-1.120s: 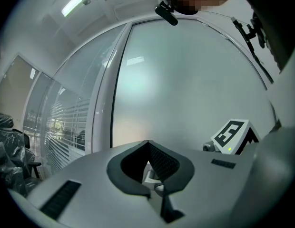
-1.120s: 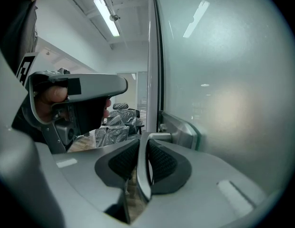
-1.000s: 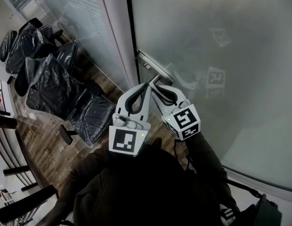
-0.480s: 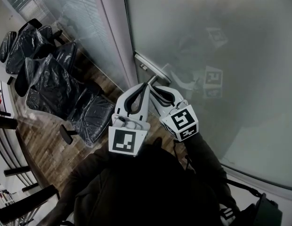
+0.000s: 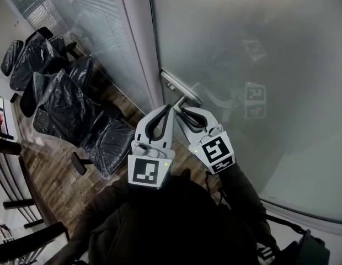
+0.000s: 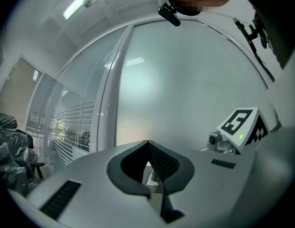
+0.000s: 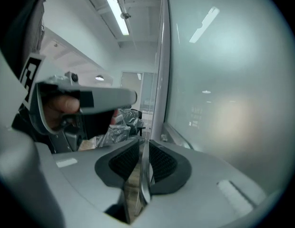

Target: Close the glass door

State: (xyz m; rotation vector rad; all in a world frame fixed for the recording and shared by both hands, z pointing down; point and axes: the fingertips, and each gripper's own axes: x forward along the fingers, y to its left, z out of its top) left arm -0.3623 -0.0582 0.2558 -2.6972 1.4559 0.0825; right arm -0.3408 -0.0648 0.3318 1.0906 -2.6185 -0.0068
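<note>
- The right gripper [image 5: 186, 111] pinches the door handle [image 5: 176, 86], a thin metal strip between its pads, at the left edge of the glass door [image 5: 259, 59].
- The left gripper [image 5: 170, 108], tips pressed together, sits just left of the right one; it possibly touches the handle.
- This looks like the closing swing; the next move calls for a steady swing to the frame.

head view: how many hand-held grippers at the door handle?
2. The left hand-held gripper, jaws together, has its tips right by the door handle; the right hand-held gripper sits beside it, shut on that handle.
</note>
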